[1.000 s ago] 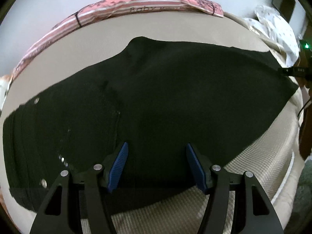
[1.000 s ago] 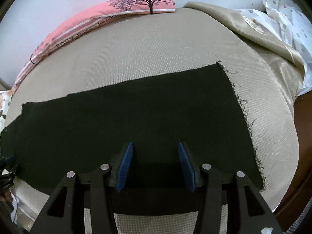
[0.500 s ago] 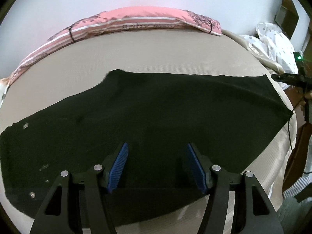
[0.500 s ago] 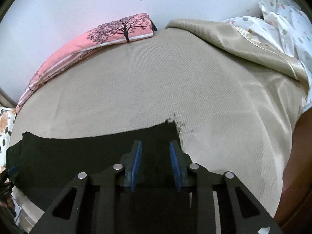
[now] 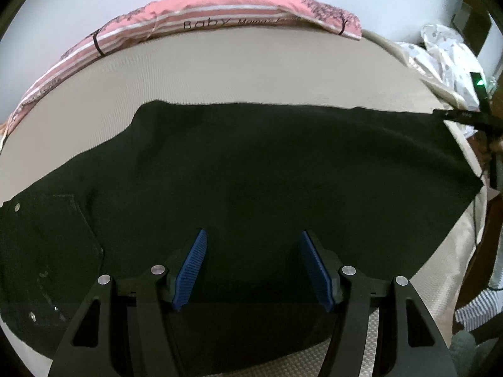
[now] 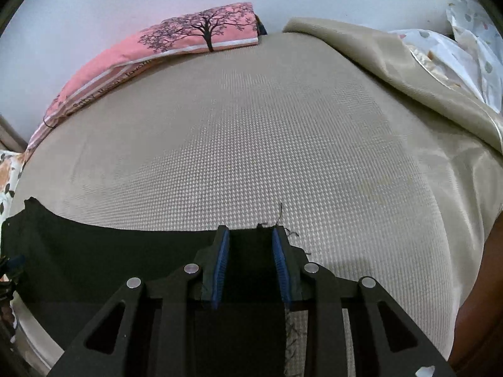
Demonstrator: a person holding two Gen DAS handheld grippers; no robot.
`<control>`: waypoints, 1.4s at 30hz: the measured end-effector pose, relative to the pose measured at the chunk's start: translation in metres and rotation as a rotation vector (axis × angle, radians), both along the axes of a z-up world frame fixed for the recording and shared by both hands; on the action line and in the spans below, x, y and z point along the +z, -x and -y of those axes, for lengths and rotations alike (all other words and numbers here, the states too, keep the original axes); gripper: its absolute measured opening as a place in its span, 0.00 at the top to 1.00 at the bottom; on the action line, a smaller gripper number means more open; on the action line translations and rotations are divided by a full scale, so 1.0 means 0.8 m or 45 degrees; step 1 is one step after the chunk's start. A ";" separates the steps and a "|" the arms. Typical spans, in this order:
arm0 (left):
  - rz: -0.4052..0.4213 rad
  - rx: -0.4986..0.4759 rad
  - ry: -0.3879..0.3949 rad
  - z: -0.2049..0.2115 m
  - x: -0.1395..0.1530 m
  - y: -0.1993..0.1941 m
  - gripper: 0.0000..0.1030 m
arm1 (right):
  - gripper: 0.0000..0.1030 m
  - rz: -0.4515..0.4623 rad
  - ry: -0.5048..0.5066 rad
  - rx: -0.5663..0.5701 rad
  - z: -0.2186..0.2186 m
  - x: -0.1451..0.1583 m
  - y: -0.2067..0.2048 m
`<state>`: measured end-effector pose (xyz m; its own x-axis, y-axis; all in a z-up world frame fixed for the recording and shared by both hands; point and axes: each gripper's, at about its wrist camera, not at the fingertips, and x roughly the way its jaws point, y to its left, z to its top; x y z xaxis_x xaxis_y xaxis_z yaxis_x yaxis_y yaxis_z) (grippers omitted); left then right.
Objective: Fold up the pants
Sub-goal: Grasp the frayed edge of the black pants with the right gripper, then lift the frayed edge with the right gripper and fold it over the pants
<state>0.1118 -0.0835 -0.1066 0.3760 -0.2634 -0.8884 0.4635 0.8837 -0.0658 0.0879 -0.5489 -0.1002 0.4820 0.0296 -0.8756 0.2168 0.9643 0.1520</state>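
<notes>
- The right gripper [image 6: 251, 262], jaws drawn narrow after closing within the last second, has the frayed hem corner of a pair of black fabric pants [image 6: 94, 257] between its blue ribbed pads [image 6: 220, 267]; whether the pads actually press on the cloth cannot be told from the right wrist view.
- Loose black threads [image 6: 279, 213] stick up from that hem just beyond the fingertips, against the beige woven bed cover [image 6: 283, 125].
- The left gripper [image 5: 253, 265] is held about half open above the middle of the pants [image 5: 267, 172], its blue pads [image 5: 191, 270] well apart, with nothing gripped between them.
- In the left wrist view the pants lie spread flat across the bed cover [image 5: 235, 69], the waist end with its stitched pocket and metal rivets [image 5: 17, 206] at the left, the leg end reaching to the right.
- At that far right end the other gripper's black fingers [image 5: 462, 116] meet the top corner of the leg.
- A long pink bolster printed with dark trees [image 6: 201, 31] lies along the white wall behind the bed.
- A shiny beige quilt [image 6: 393, 72] and a white spotted cloth [image 6: 465, 47] are bunched at the right side of the bed.
</notes>
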 end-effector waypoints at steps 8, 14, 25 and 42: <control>-0.018 0.031 -0.029 0.001 -0.007 -0.003 0.39 | 0.88 0.023 -0.045 0.124 -0.004 0.007 0.011; -0.002 0.024 -0.058 0.007 -0.008 -0.001 0.35 | 0.88 0.034 -0.064 0.094 0.003 0.000 0.007; 0.011 0.021 -0.055 0.008 -0.010 0.000 0.32 | 0.97 0.166 0.211 -0.097 -0.045 0.053 0.036; 0.048 -0.043 -0.037 -0.001 -0.004 0.010 0.28 | 0.65 -0.027 0.298 -0.228 -0.048 0.024 0.022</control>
<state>0.1037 -0.0825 -0.1101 0.4003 -0.2509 -0.8814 0.4950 0.8686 -0.0225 0.0706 -0.5107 -0.0813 0.4428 -0.2586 -0.8585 0.3875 0.9186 -0.0768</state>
